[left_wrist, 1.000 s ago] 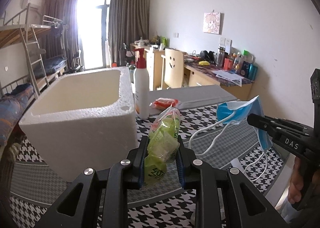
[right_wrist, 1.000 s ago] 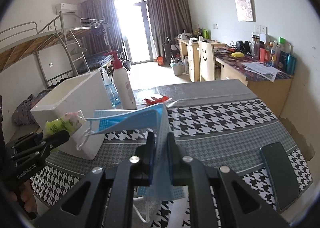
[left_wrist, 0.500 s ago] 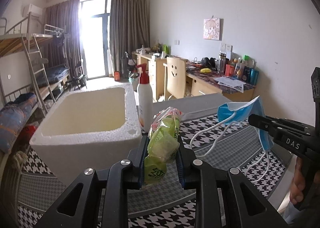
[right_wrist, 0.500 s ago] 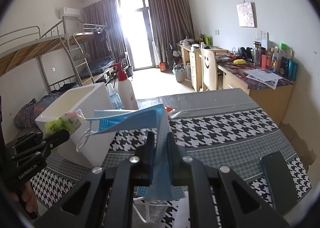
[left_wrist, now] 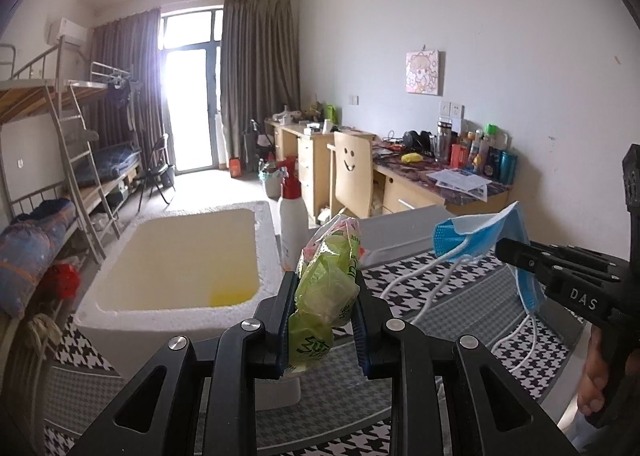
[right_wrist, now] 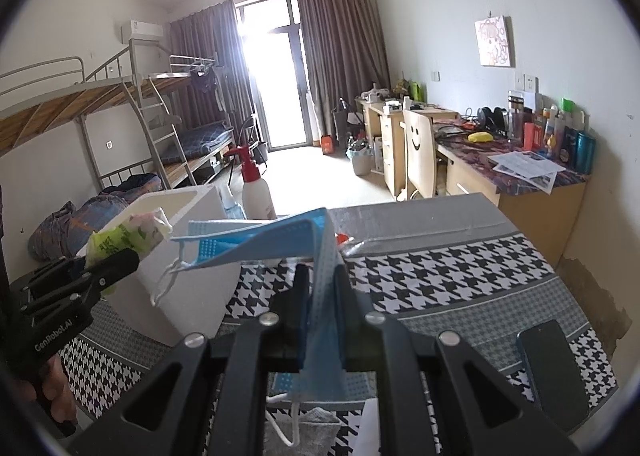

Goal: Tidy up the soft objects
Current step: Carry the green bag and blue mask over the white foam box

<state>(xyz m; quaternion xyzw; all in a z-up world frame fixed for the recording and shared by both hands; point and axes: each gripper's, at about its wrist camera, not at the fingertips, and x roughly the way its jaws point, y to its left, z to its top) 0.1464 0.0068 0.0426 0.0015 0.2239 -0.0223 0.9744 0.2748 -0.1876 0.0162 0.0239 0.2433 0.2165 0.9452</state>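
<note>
Box (left_wrist: 176, 268) sits just ahead-left of our left claw (left_wrist: 324, 320), pinching the green packet (left_wrist: 326, 288); our right claw (right_wrist: 320, 312), clamped on the blue mask (right_wrist: 280, 244), hangs farther off over the desk (right_wrist: 460, 268)

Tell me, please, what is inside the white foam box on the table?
The white foam box looks empty: bare pale walls and a yellowish patch on its floor. Its near rim hides the floor's closest part, and the green packet in the left claw covers one corner.

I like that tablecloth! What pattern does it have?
The tablecloth has a black-and-white houndstooth pattern with grey bands; the right wrist view shows it best.
</note>
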